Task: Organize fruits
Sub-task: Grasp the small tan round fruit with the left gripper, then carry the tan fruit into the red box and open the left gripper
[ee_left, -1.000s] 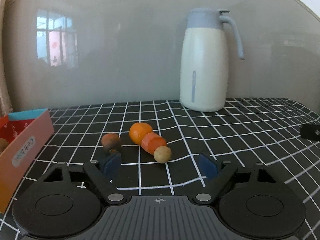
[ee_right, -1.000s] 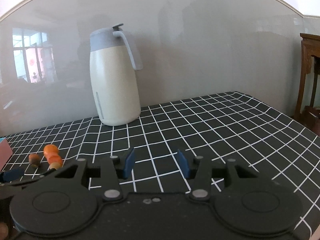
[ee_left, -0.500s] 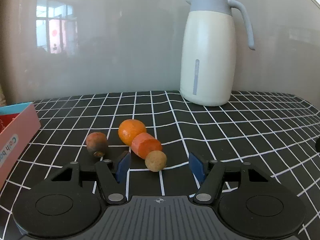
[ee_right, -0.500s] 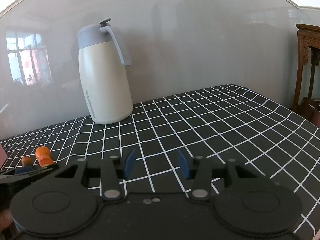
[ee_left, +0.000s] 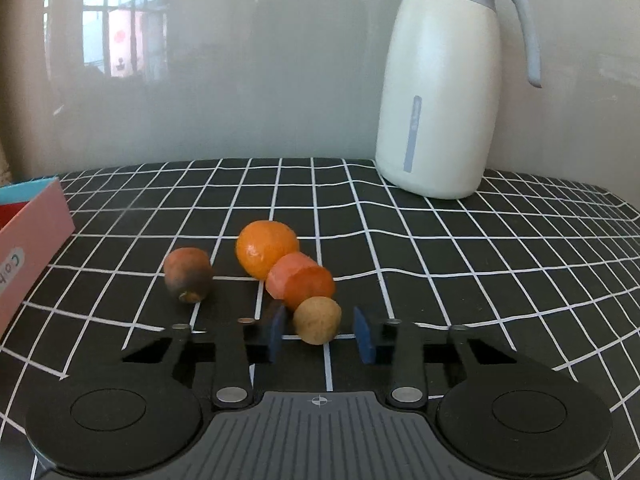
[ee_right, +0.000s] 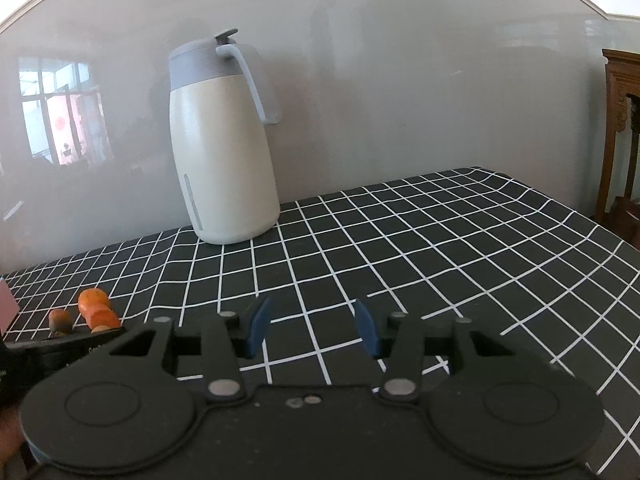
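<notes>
Though cut off at the left edge of the left wrist view, recognisable as a pink cardboard box with a teal inner rim [ee_left: 36,232], its label lettering only partly readable. Hard to name for sure: a stubby orange-red piece of fruit [ee_left: 302,282], touching a round orange mandarin [ee_left: 266,252] behind it and a small tan round fruit [ee_left: 317,320] in front. Just beside these, apart, a dull brown oval fruit [ee_left: 188,274]. Four fruits counted in all, lying on the black tablecloth with a white grid [ee_left: 480,260]; one box; one cream jug with a grey-blue lid and handle [ee_left: 438,92], upright near the glossy wall.

Left gripper [ee_left: 320,330]: jaws closing around the small tan round fruit, blue pads on either side, a narrow gap seen on each side, nothing yet pinched as far as visible. Right gripper [ee_right: 312,326]: held partly open, nothing between the pads, only tablecloth beyond.

Seen only from the right wrist view: a dark wooden chair [ee_right: 622,128] at the right edge, plus the left gripper's black body low on the left. There, just three fruits visible; the tan one hidden behind that body, the box reduced to a pink sliver. Seen only from the left: the tan fruit between the pads.
</notes>
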A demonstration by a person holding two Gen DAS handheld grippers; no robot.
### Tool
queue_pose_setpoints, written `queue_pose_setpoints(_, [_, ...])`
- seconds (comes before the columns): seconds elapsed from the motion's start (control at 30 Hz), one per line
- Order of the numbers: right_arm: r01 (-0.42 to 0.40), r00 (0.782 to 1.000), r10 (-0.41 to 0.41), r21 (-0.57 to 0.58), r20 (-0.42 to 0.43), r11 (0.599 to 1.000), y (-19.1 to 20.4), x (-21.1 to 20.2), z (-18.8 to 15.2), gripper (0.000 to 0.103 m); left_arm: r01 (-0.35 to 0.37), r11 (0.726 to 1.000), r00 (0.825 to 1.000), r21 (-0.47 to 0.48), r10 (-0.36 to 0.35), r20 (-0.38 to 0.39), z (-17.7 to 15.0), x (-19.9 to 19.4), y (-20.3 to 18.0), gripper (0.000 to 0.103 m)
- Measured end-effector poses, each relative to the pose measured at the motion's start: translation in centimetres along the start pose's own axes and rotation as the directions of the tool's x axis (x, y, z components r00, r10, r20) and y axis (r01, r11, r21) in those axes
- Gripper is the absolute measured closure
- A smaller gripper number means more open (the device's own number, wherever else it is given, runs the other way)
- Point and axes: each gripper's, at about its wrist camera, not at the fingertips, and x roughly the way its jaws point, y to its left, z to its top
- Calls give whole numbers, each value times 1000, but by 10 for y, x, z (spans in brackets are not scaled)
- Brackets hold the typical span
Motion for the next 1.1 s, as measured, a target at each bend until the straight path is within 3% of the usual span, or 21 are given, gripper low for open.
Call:
queue_pose_setpoints(0.17, [-5, 1000, 5, 1, 3, 1000, 2, 0, 1, 57, 28, 999, 999, -18, -27, 32, -2, -5, 4, 78])
queue_pose_setpoints(0.5, [-48, 999, 48, 23, 19, 999, 12, -4, 7, 56, 32, 990, 991, 140, -50, 125, -20, -65, 0, 78])
queue_pose_setpoints(1.1, [-114, 993, 114, -30, 11, 993, 69, -9, -2, 56, -53, 995, 971, 86, 31, 236, -8, -126, 96, 78])
